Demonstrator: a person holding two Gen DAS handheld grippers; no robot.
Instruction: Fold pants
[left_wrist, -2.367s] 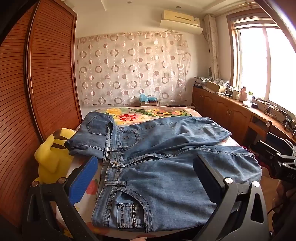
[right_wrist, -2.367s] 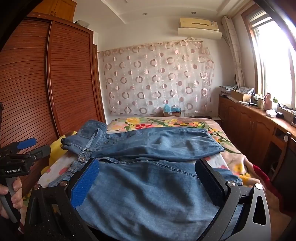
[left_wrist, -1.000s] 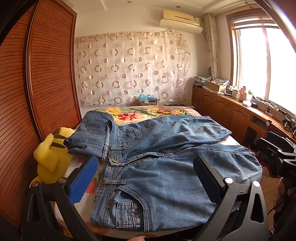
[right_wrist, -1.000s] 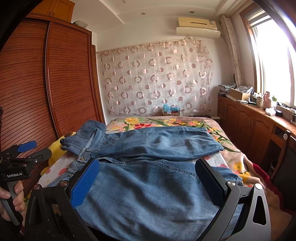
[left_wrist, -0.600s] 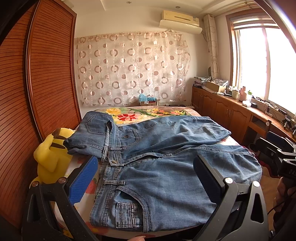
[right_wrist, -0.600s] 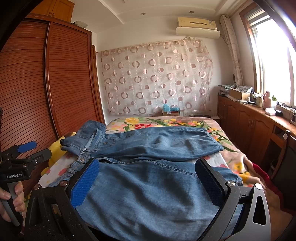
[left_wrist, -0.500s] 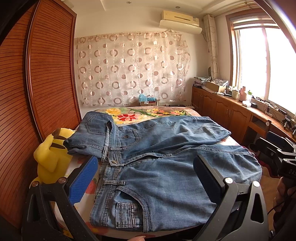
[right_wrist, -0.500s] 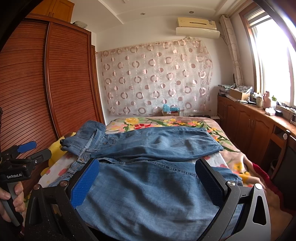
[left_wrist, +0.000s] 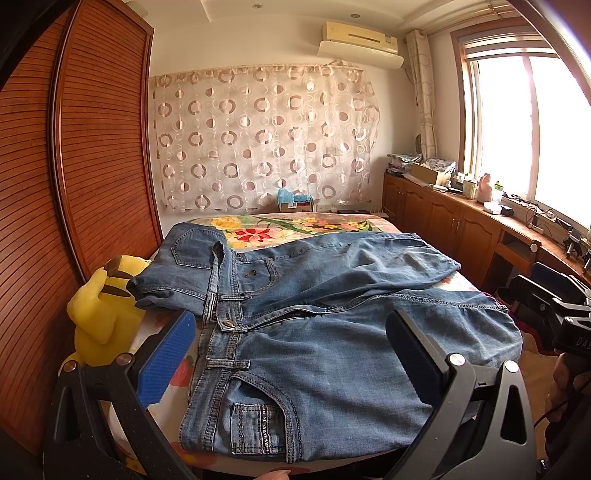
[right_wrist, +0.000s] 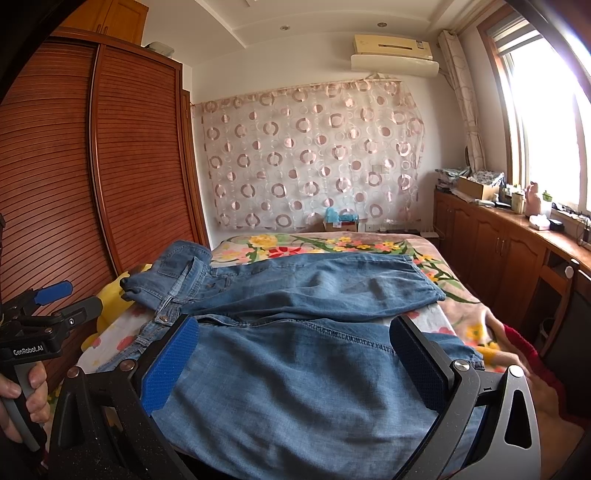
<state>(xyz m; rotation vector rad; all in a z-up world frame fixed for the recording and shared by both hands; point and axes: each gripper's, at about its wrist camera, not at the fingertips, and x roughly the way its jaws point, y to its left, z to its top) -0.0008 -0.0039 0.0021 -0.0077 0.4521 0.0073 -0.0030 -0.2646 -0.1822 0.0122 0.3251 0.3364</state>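
Jeans (left_wrist: 325, 332) lie spread on the bed (left_wrist: 295, 226), waistband to the left, legs running right; the far leg lies on the floral cover and the near leg reaches the bed's near edge. Left gripper (left_wrist: 291, 354) hovers over the near hip and pocket, its fingers spread wide with nothing between them. Right gripper (right_wrist: 295, 363) hovers over the near leg, fingers likewise spread wide and empty. A yellow plush (left_wrist: 101, 310) sits at the bed's left side, beside a wooden wardrobe (left_wrist: 74, 184). A curtain (left_wrist: 262, 136) hangs on the far wall.
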